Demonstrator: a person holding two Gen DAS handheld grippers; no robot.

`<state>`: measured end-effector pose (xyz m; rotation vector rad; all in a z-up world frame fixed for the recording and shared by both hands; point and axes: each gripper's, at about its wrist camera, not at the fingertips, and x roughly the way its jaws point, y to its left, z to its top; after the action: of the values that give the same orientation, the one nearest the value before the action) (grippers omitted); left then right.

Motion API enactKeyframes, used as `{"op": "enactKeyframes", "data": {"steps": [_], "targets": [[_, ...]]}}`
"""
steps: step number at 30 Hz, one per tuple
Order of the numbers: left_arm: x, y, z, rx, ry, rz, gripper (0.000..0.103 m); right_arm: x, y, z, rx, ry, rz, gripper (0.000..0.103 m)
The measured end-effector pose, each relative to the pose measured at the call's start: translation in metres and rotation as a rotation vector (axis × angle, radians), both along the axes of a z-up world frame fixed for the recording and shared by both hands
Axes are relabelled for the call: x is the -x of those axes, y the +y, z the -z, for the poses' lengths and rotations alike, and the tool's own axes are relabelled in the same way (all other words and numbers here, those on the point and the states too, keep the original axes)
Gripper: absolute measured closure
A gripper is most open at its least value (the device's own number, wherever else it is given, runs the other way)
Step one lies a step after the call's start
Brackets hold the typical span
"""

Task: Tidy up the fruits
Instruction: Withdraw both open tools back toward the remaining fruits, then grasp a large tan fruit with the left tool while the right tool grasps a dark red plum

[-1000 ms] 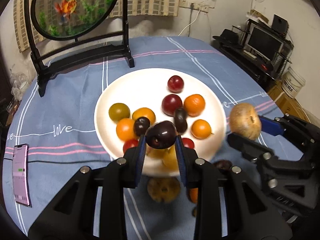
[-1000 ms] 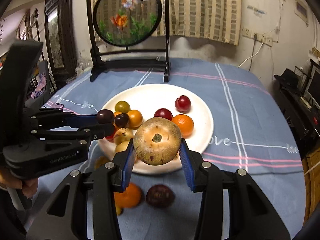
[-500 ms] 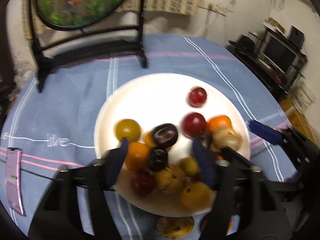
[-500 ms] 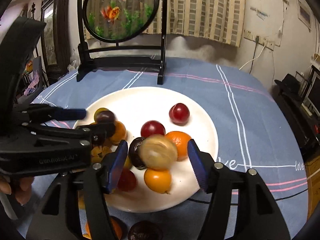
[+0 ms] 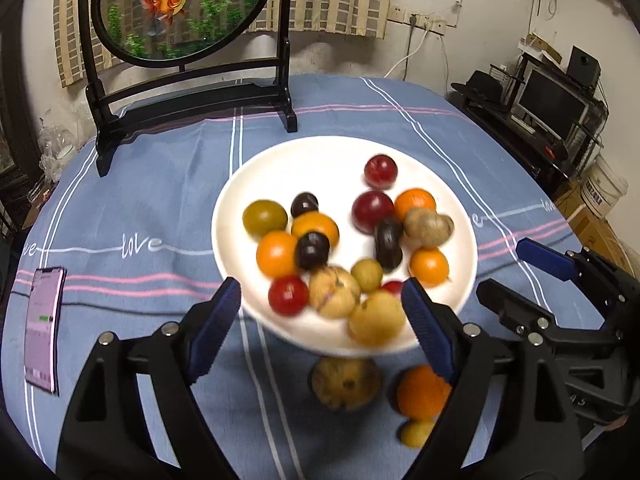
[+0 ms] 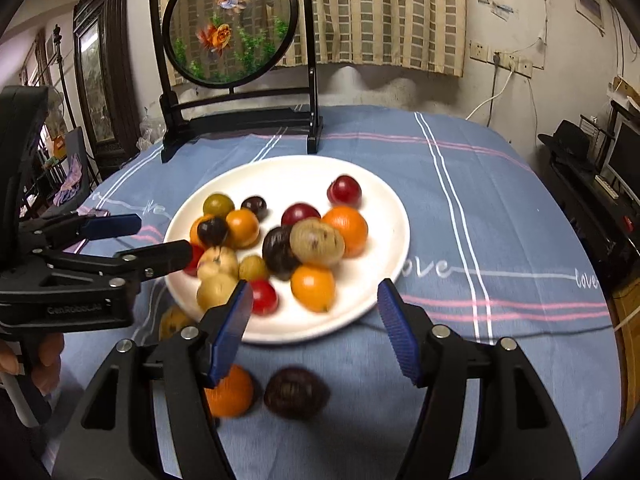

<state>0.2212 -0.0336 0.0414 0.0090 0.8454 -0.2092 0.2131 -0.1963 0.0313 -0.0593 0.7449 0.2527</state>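
most fruits already sit on the white plate (image 5: 256,184) just beyond the fingertips; an orange (image 6: 228,390) and a dark plum (image 6: 294,392) remain on the cloth beneath them. the left gripper (image 5: 320,324) and right gripper (image 6: 314,328) are both opening, holding nothing.

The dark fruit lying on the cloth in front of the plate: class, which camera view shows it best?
The right wrist view. There the dark fruit lies whole on the blue cloth, between the tool fingers, beside an orange. In the left wrist view I cannot find it.
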Motion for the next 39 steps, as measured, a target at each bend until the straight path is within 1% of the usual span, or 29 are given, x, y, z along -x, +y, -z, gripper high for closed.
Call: {"op": "enactKeyframes", "data": {"steps": [4, 8, 11, 17, 22, 26, 30, 32, 39], "targets": [[0.023, 0.000, 0.003, 0.000, 0.005, 0.015, 0.016, 0.017, -0.004, 0.004, -0.005, 0.027, 0.006, 0.038], [0.043, 0.003, 0.010, 0.007, 0.004, 0.005, 0.015, 0.035, -0.008, 0.010, -0.016, 0.042, 0.011, 0.038], [0.050, 0.007, 0.018, 0.030, 0.030, -0.004, 0.015, 0.046, -0.008, 0.017, -0.010, 0.061, 0.009, 0.038], [0.061, 0.014, 0.033, 0.034, 0.058, -0.018, 0.014, 0.060, -0.011, 0.035, -0.003, 0.119, 0.022, 0.038], [0.063, 0.016, 0.045, 0.020, 0.083, 0.005, 0.014, 0.067, -0.007, 0.047, 0.013, 0.162, 0.012, 0.038], [0.061, 0.013, 0.053, 0.015, 0.097, 0.021, 0.014, 0.069, -0.006, 0.051, 0.009, 0.173, 0.016, 0.038], [0.060, 0.010, 0.059, 0.009, 0.106, 0.034, 0.014, 0.069, -0.004, 0.052, -0.005, 0.181, 0.006, 0.038], [0.060, 0.010, 0.061, 0.004, 0.109, 0.030, 0.014, 0.069, -0.004, 0.051, -0.020, 0.182, -0.003, 0.038], [0.054, 0.008, 0.063, -0.013, 0.117, 0.011, 0.014, 0.073, -0.002, 0.045, -0.019, 0.163, -0.013, 0.038]]}}
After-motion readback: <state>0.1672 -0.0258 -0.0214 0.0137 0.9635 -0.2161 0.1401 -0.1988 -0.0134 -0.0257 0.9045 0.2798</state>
